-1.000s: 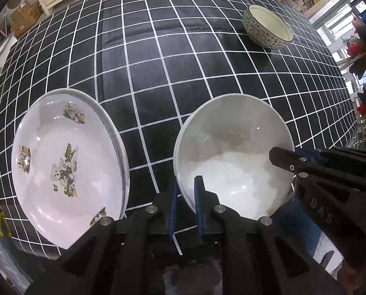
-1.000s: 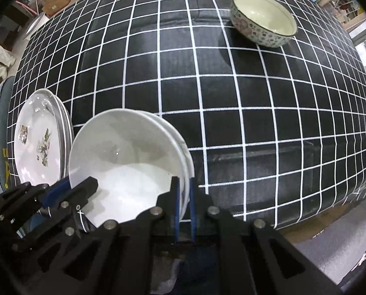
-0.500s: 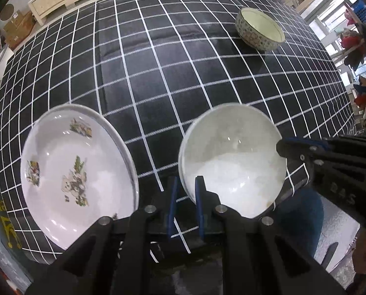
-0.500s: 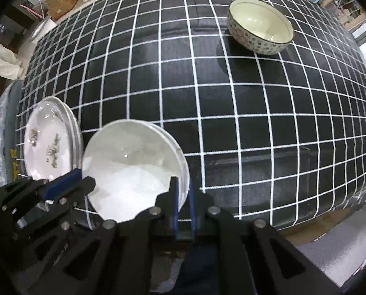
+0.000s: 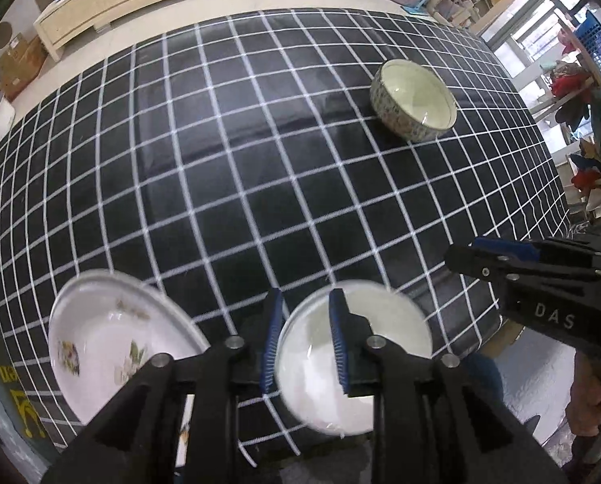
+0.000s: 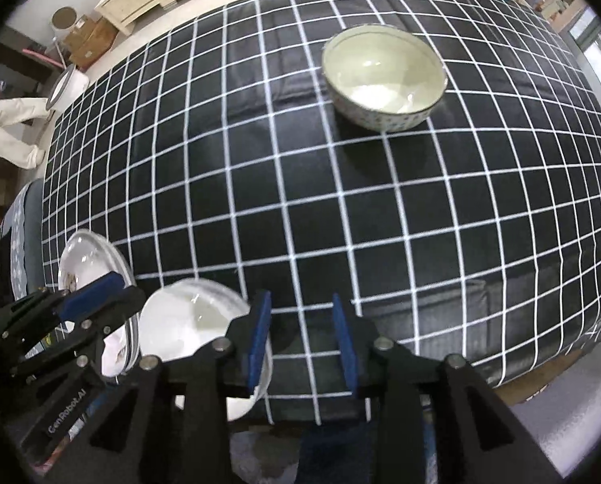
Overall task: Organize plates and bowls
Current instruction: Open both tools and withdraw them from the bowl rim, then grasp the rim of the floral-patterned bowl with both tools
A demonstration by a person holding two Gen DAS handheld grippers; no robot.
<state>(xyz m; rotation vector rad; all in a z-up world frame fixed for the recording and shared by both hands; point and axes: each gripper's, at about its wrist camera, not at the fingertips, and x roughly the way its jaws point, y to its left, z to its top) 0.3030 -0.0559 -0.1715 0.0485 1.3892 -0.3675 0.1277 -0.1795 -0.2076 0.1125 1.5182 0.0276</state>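
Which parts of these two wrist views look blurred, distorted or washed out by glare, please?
Left wrist view: the white bowl and flowered plate near the claw are motion-smeared, while the patterned bowl stays sharp. Right wrist view: a bright highlight sits inside the patterned bowl, which casts a soft shadow. Both views: fisheye bends the checked tablecloth lines and darkens the corners.

Two bowls sat on the checked desk [image 5: 227,185]: one patterned bowl [image 5: 415,105] at upper right of the frame and one plain white bowl [image 5: 385,322] at lower centre. One stack of flowered plates [image 5: 110,343], apparently two, lay at lower left.
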